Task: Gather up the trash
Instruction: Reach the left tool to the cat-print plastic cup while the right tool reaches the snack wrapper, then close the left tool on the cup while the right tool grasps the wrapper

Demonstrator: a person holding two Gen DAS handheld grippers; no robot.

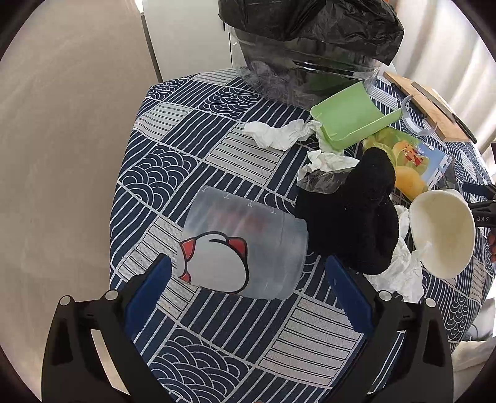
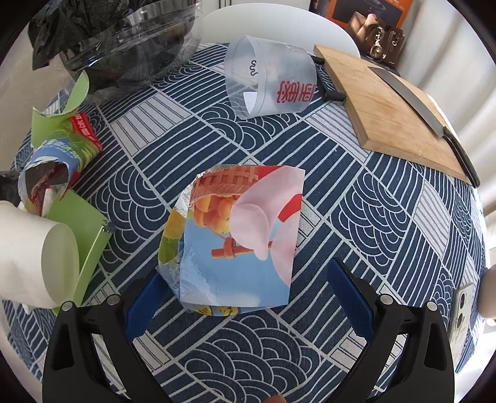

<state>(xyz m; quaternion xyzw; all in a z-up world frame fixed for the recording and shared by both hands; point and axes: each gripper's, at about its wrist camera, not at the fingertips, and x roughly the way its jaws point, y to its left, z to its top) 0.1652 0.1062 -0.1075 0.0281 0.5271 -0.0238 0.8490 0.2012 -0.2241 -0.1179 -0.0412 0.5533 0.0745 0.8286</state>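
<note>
Right now I am holding my left tongs [image 1: 248, 291] wide apart, gripping nothing, low in the frame, with a cloudy cup [image 1: 245, 245] lying on its side just past the tips. My right tongs [image 2: 245, 297] are spread wide too, and a bright wrapper [image 2: 238, 238] is lying between them. Far off, the black trash bag [image 1: 310, 21] is sitting at the top.

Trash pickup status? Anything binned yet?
Nothing visibly binned; the bin's inside is hidden. In hand: nothing. Left tongs sit open around the frosted cup; right tongs open around the snack wrapper. Left on the table: tissues, green carton, white cup.
</note>
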